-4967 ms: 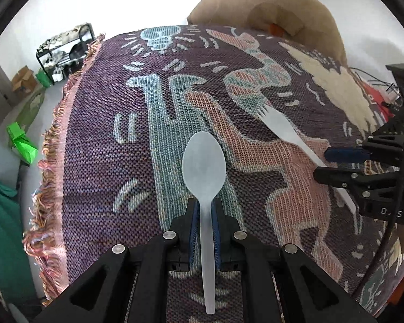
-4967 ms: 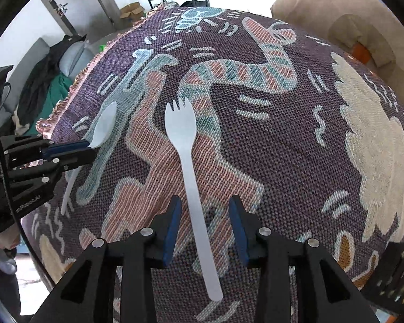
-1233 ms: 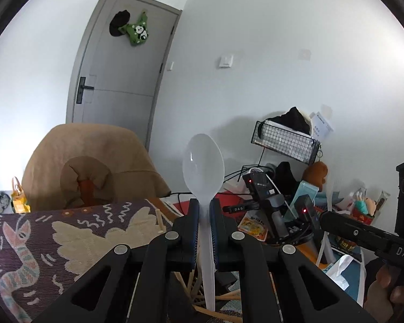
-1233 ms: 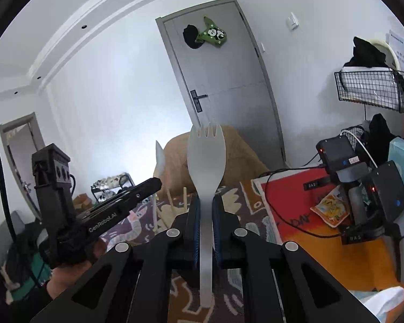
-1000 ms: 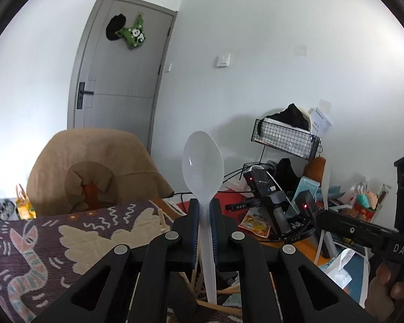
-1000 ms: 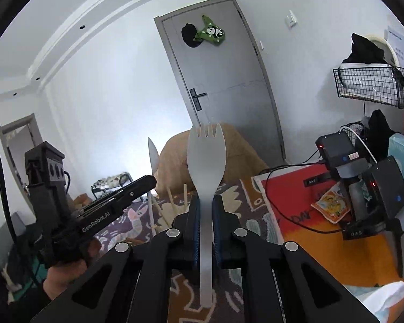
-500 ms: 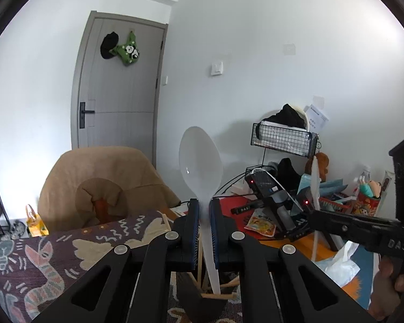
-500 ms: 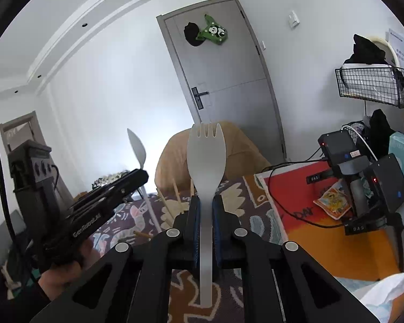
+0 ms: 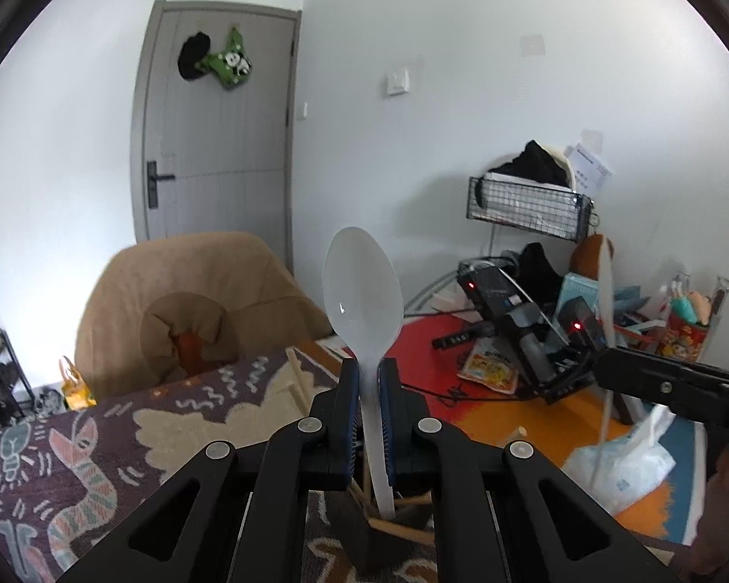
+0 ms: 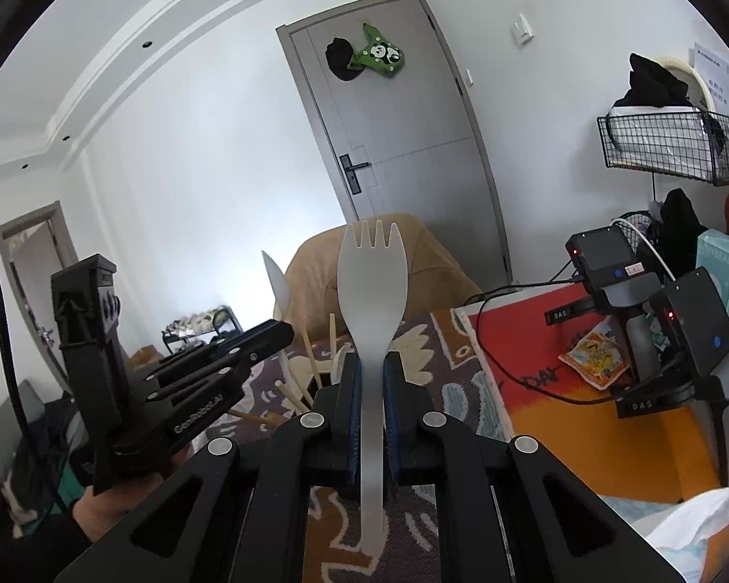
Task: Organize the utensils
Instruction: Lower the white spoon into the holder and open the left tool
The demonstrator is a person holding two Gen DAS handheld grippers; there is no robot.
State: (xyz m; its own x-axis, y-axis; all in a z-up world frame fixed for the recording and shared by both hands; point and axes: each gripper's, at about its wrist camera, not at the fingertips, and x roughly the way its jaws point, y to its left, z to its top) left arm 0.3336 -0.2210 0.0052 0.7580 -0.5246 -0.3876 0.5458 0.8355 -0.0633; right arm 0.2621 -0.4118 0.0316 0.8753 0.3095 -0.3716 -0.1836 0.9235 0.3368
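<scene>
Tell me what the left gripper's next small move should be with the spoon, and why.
Probably ease the left gripper straight down. Its jaws are shut on the white spoon, upright, with the handle tip just inside the dark holder among wooden chopsticks, so lowering before opening should seat it.

Both wrist fisheye cameras sit close behind their grippers, tipped up from a patterned woven cloth (image 9: 121, 442) toward the far wall, sharing the grey door (image 9: 214, 121), tan beanbag chair (image 10: 432, 257) and wire basket (image 10: 670, 145).
</scene>
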